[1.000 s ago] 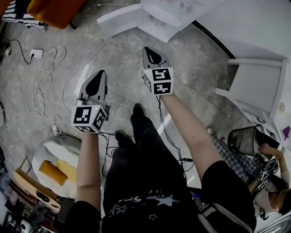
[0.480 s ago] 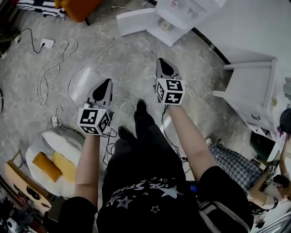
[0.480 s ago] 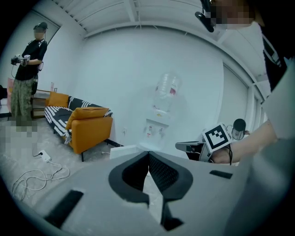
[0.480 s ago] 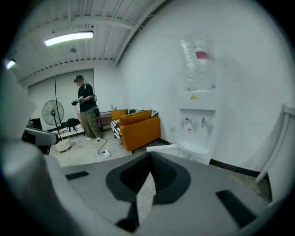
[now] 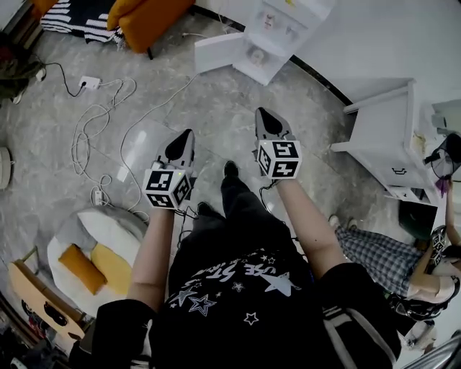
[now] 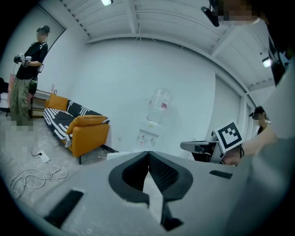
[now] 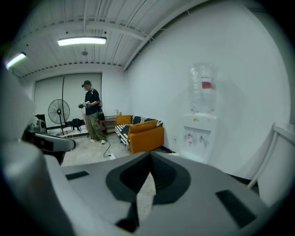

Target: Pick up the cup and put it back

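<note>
No cup can be told for sure in any view. Both grippers are held out in front of the person, above the grey floor, and nothing is between their jaws. My left gripper [image 5: 186,135] is shut, its tips meeting [image 6: 148,154]. My right gripper [image 5: 263,115] is also shut, jaws closed to a point [image 7: 150,156]. Both point toward a white water dispenser [image 5: 277,25] by the wall, which carries a clear bottle [image 7: 203,87]. The dispenser's lower door [image 5: 220,50] hangs open. A small round thing [image 5: 256,55] sits inside, too small to name.
An orange sofa [image 5: 148,18] stands at the far left by the wall. White cables and a power strip [image 5: 90,82] lie on the floor. A white side table [image 5: 382,133] is on the right, a cushioned seat [image 5: 94,249] on the near left. Another person [image 7: 91,115] stands by a fan [image 7: 58,112].
The head view has swung up and left, so the dispenser, sofa and side table show more fully. Both grippers stay shut and side by side, sitting lower and further right in the picture.
</note>
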{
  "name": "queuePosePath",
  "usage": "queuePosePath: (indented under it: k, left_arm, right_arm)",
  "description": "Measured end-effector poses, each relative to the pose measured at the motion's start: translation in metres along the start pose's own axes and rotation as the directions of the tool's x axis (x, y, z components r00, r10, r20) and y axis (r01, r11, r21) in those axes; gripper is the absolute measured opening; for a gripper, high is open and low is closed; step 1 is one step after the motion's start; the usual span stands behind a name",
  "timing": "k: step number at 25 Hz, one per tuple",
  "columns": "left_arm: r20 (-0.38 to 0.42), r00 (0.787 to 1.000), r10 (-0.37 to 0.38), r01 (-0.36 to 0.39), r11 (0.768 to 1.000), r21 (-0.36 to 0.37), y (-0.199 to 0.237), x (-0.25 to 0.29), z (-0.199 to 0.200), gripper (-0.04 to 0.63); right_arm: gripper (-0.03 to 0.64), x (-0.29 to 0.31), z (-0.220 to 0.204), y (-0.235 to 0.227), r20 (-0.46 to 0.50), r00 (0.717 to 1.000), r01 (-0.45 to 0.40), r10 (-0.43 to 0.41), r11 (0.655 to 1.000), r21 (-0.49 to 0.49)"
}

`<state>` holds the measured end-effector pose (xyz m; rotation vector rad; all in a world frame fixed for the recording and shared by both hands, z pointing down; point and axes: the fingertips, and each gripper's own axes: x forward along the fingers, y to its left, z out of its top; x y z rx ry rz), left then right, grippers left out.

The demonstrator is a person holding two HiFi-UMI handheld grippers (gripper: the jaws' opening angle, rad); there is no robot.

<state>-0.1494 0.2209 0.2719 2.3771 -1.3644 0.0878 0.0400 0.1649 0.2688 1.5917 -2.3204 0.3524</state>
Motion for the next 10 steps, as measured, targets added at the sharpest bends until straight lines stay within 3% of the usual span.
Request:
queuePosePath:
  k: [10]
  left_arm:
    - [-0.017, 1.0, -0.021, 0.022, 1.0, 0.022, -0.03, -0.07, 0.006, 0.009]
  right_arm:
    - [0.005, -0.068, 0.01, 0.046, 0.024, 1.0, 0.005, -0.006, 0.999, 0.037]
